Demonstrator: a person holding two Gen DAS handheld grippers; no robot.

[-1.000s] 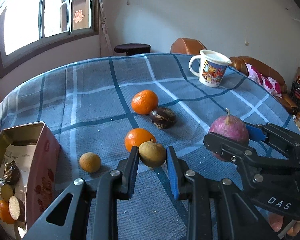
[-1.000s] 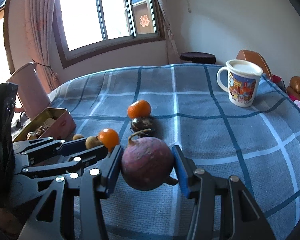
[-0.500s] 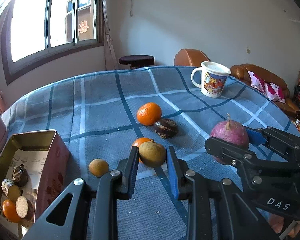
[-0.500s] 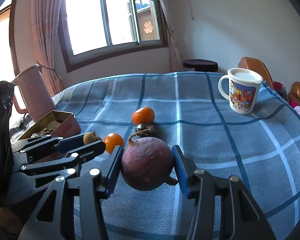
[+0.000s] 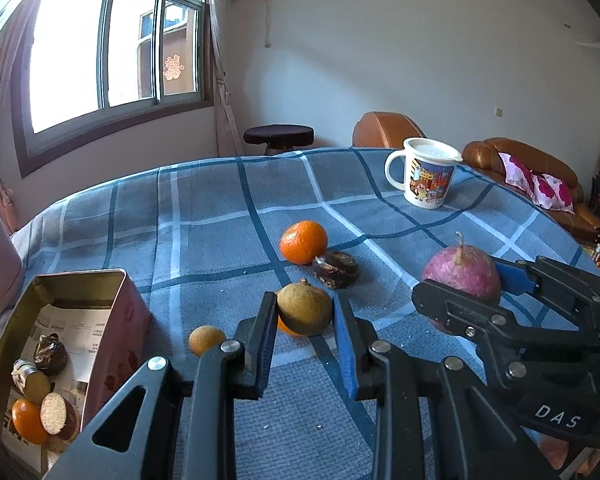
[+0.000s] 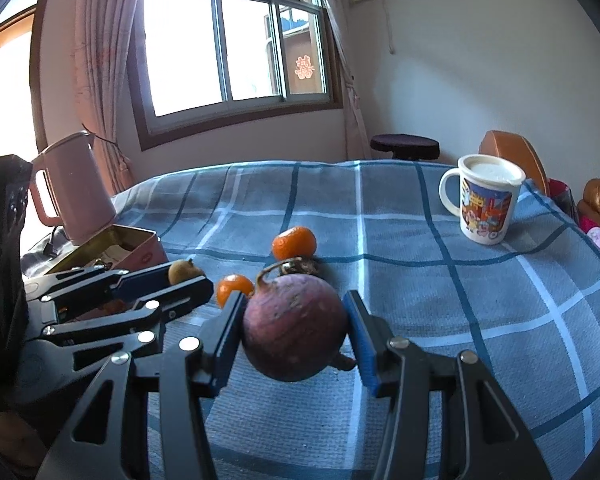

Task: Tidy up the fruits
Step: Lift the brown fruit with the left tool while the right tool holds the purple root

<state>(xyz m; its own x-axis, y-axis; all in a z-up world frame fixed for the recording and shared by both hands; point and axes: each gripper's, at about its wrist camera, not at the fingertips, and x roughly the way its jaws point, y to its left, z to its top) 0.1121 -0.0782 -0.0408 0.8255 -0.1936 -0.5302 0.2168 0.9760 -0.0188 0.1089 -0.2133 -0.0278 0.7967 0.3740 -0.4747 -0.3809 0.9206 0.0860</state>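
Note:
My left gripper (image 5: 305, 312) is shut on a brown-green round fruit (image 5: 305, 309) and holds it above the checked tablecloth. My right gripper (image 6: 296, 326) is shut on a purple round fruit (image 6: 295, 327), also lifted; it shows in the left wrist view (image 5: 461, 276). On the cloth lie a tangerine (image 5: 303, 241), a dark brown fruit (image 5: 336, 269), a small yellow-brown fruit (image 5: 206, 339) and a second tangerine (image 6: 234, 287), mostly hidden behind my held fruit in the left view. An open pink tin (image 5: 112, 320) at the left holds several fruits.
A picture mug (image 5: 426, 178) stands at the far right of the table. A pink kettle (image 6: 74, 188) stands behind the tin at the left edge. Sofa and stool lie beyond the table.
Both grippers have risen with their fruits still held; the table items now sit lower and farther in view. The left gripper's fruit now covers the near tangerine.

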